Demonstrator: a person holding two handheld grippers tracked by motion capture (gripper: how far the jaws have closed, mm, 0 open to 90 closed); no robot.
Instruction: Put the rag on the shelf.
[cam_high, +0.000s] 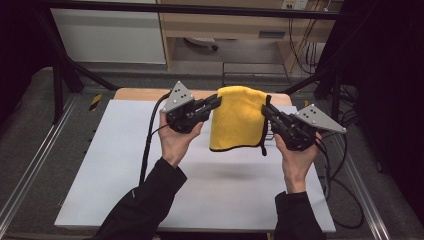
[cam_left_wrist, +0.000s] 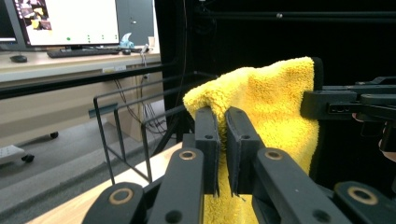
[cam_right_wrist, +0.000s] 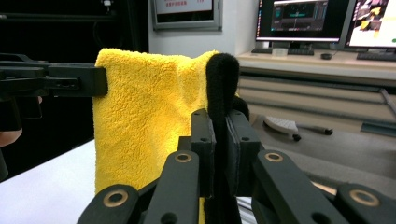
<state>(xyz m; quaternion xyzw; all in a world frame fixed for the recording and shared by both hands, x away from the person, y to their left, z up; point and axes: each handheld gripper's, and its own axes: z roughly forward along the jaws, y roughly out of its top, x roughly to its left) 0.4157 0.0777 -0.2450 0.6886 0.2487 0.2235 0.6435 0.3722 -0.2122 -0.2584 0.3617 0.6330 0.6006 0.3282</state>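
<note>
A yellow towel (cam_high: 239, 119) with a black edge hangs folded in the air above the white table top (cam_high: 120, 165), held by its two upper corners. My left gripper (cam_high: 218, 101) is shut on its upper left corner, and in the left gripper view the yellow towel (cam_left_wrist: 275, 107) is pinched between my own left gripper (cam_left_wrist: 223, 122). My right gripper (cam_high: 265, 110) is shut on the upper right corner. The right gripper view has my right gripper (cam_right_wrist: 219, 126) clamped on the black edge of the towel (cam_right_wrist: 140, 121), with the other gripper's jaw (cam_right_wrist: 70, 80) at its far corner.
A black wire rack (cam_high: 250, 70) stands behind the table's far wooden edge. Black frame posts (cam_high: 57, 85) rise at the left and the right. Cables (cam_high: 147, 145) trail from both grippers over the table. Desks with monitors (cam_right_wrist: 303, 21) lie beyond.
</note>
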